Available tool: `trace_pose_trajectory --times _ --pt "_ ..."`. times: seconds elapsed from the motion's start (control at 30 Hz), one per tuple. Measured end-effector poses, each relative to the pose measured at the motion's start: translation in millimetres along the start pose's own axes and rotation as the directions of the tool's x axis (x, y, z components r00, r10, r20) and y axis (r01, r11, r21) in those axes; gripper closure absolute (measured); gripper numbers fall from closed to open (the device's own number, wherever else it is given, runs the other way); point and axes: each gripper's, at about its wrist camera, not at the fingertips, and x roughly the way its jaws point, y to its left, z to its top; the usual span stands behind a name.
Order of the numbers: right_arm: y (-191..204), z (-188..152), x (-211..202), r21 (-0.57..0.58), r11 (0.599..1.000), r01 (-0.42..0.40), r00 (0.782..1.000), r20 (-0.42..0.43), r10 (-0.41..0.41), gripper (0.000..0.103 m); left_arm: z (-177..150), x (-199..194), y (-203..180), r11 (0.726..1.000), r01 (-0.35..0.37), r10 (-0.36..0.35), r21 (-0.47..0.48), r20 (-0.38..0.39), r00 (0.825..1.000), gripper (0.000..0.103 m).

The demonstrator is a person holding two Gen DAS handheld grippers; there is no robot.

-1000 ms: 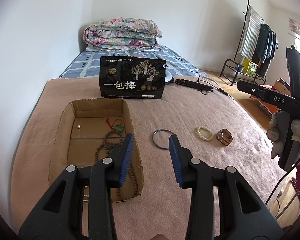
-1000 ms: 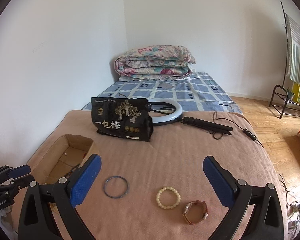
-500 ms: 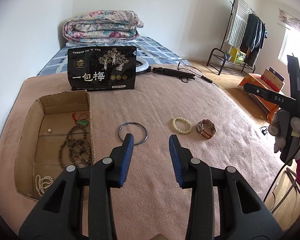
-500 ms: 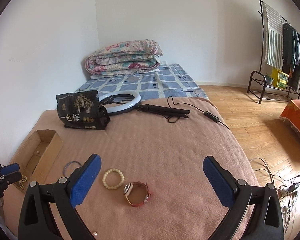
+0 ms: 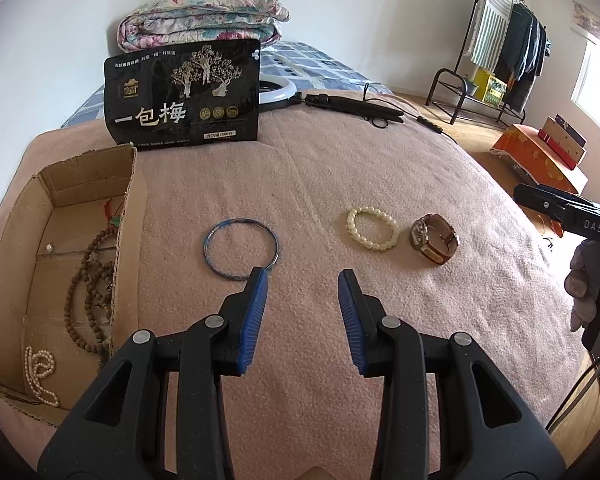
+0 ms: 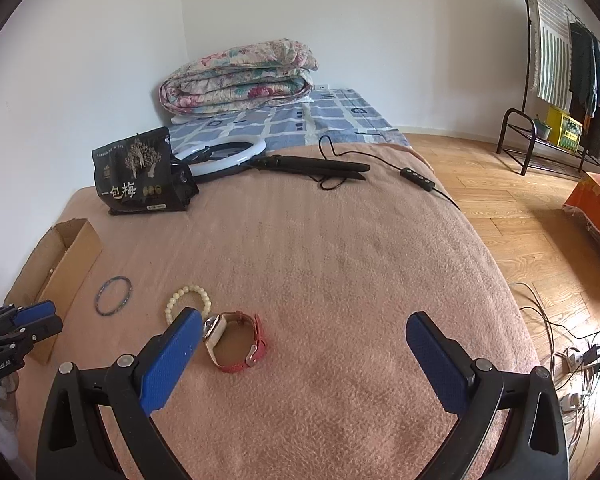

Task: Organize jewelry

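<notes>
Bed, pink blanket (image 5: 380, 168): carried all loose items.

Cardboard box (image 5: 130, 184), at the blanket's left edge: held a brown bead strand (image 5: 90, 280), a pearl strand (image 5: 40, 376), one loose pearl and a red-corded green pendant.

Blue wire bangle (image 5: 241, 248): lay flat just right of the box.

Cream bead bracelet (image 5: 373, 229): lay flat, right of the bangle and apart from it.

Wristwatch (image 5: 434, 239), red-brown strap: on its side, just beside the bracelet.

Left tongs (image 5: 303, 276): jaws partly apart and opening, nothing between them; the left pad tip overlapped the bangle's near rim in view, contact not determinable.

Right tongs (image 6: 304, 326): jaws wide apart, empty, above the blanket, the watch near the left pad.

Black snack pouch (image 5: 182, 94): upright behind the box.

Ring light (image 6: 224, 154): behind the pouch.
</notes>
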Motion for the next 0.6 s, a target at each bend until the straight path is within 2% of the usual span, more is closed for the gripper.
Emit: trace_pose_trajectory --times 0.07,0.1,0.17,0.6 --pt "-0.9 -2.6 6.6 -0.001 1.0 -0.005 1.0 -0.012 0.005 0.0 0.5 9.8 1.0 1.0 -0.014 0.014 -0.018 -0.004 1.0 0.045" --pt "-1.9 -3.9 9.3 0.001 1.0 -0.008 1.0 -0.017 0.008 0.0 0.6 13.8 1.3 0.999 -0.025 0.025 -0.025 -0.002 1.0 0.041" --pt "-3.3 -6.2 15.0 0.007 1.0 -0.015 1.0 -0.026 0.015 0.0 1.9 22.5 2.0 0.998 -0.052 0.052 -0.04 -0.005 0.999 0.027" --pt "3.2 -15.8 48.7 0.005 0.998 -0.067 0.995 -0.081 0.067 0.0 15.6 77.3 25.3 0.978 -0.175 0.168 -0.116 -0.068 0.984 0.024"
